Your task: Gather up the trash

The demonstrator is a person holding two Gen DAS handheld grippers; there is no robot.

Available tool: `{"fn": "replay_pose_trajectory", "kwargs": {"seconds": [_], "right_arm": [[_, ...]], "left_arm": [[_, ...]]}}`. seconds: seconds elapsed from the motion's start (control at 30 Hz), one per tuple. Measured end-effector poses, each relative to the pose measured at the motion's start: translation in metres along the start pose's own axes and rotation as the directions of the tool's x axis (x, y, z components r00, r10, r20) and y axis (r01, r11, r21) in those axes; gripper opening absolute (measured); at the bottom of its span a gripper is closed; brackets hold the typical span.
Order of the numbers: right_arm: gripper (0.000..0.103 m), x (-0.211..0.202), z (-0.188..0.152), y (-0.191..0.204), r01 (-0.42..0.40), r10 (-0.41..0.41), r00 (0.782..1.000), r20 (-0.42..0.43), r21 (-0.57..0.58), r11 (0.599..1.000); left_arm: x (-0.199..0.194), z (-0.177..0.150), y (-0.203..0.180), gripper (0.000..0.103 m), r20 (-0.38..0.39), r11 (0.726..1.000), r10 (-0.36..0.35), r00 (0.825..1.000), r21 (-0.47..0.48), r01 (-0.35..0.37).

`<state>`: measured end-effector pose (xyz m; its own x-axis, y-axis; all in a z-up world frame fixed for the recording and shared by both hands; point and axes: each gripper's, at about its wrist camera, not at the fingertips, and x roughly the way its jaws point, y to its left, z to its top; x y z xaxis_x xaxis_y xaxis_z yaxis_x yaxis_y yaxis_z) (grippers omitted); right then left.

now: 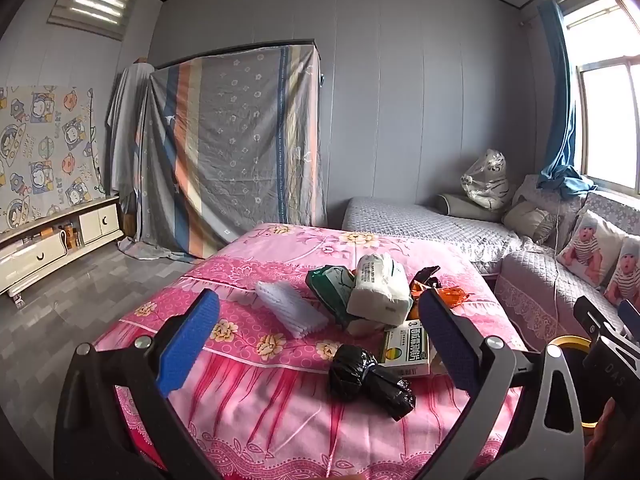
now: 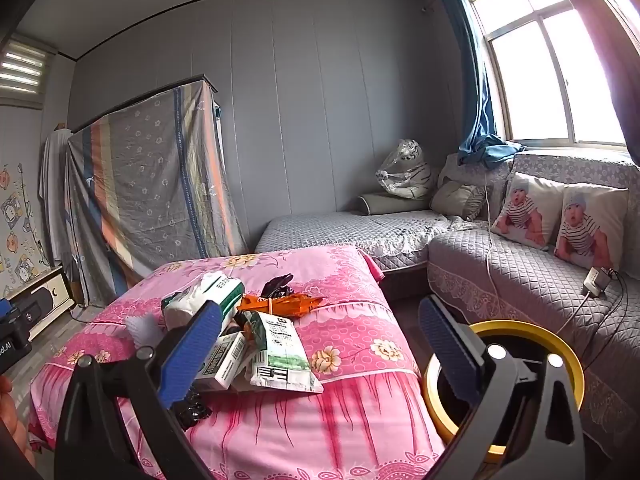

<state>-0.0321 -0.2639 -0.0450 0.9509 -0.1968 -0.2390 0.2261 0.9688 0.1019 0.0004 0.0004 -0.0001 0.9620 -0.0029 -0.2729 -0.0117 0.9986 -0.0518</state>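
1. hovering over the near edge of the pink cloth [image 1: 248,400], the left gripper [image 1: 316,336] has its blue fingers spread wide with nothing between them; the right gripper [image 2: 320,348] is likewise spread and empty, above the same cloth with the yellow-rimmed bin [image 2: 560,364] just beside its right finger.
2. closest to the left gripper lies a crumpled black bag [image 1: 370,378], probably very light and limp; i would pinch it across a bunched fold, since a loose corner may just slip out.
3. touching it is a small green and white box [image 1: 406,350], stiff cardboard, likely near empty; closing across its narrow sides looks easiest, gently, as it could crush.
4. behind that sits a white tissue pack [image 1: 380,290], soft and squashy under slick film, so a firm squeeze mid-body seems right.
5. a green wrapper [image 1: 328,280], an orange wrapper [image 2: 280,304] and a printed white packet [image 2: 280,352] are thin and crinkly, best caught at an edge that stands up.
6. off to the left lies a white ribbed pad [image 1: 290,308], flat on the cloth and harder to get under.
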Motion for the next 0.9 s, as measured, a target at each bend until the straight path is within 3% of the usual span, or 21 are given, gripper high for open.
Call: {"fn": "replay_pose_trajectory", "kwargs": {"seconds": [0.9], "right_arm": [[0.095,0.0032,-0.003,-0.0026,0.002,-0.002,1.0,-0.009,0.013,1.0]], "left_arm": [[0.005,-0.0056,-0.0013,0.095,-0.011,1.0,-0.003,1.0,0.002,0.003]]}}
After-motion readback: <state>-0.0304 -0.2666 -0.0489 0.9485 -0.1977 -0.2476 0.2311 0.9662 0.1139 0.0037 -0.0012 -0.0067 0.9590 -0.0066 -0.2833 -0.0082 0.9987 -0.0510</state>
